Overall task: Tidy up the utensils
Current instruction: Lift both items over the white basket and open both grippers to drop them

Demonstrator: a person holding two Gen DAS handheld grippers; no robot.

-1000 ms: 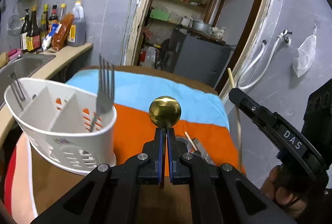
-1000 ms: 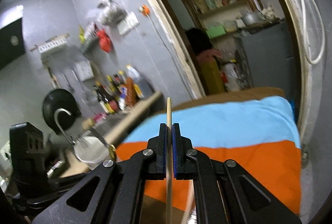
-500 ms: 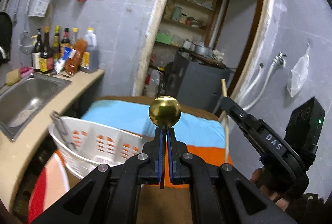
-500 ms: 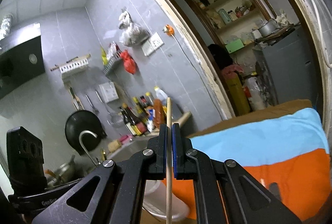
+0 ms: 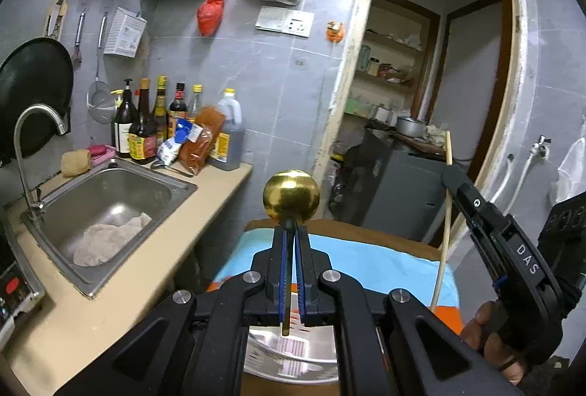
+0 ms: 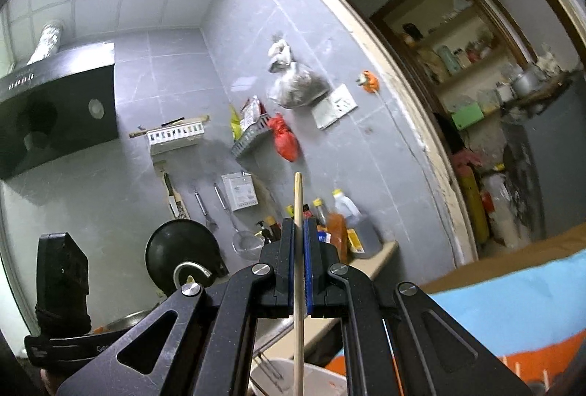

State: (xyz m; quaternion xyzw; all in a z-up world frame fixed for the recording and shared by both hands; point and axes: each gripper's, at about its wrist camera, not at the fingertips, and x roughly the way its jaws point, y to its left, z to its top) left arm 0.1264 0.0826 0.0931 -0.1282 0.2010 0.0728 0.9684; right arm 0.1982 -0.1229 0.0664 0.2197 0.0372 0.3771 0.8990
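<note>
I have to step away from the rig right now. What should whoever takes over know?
Left gripper: shut on a gold ball-ended utensil, held upright.
Right gripper: shut on a wooden chopstick, upright.
White utensil basket sits low beneath the right gripper, with metal tines showing at its rim.
Done: both items picked up.
Left: drop each into the basket.

Steel sink set in tan counter, pale rag in its basin. Faucet at sink's left. Sauce bottles behind sink. Black pan hanging above faucet.
</note>
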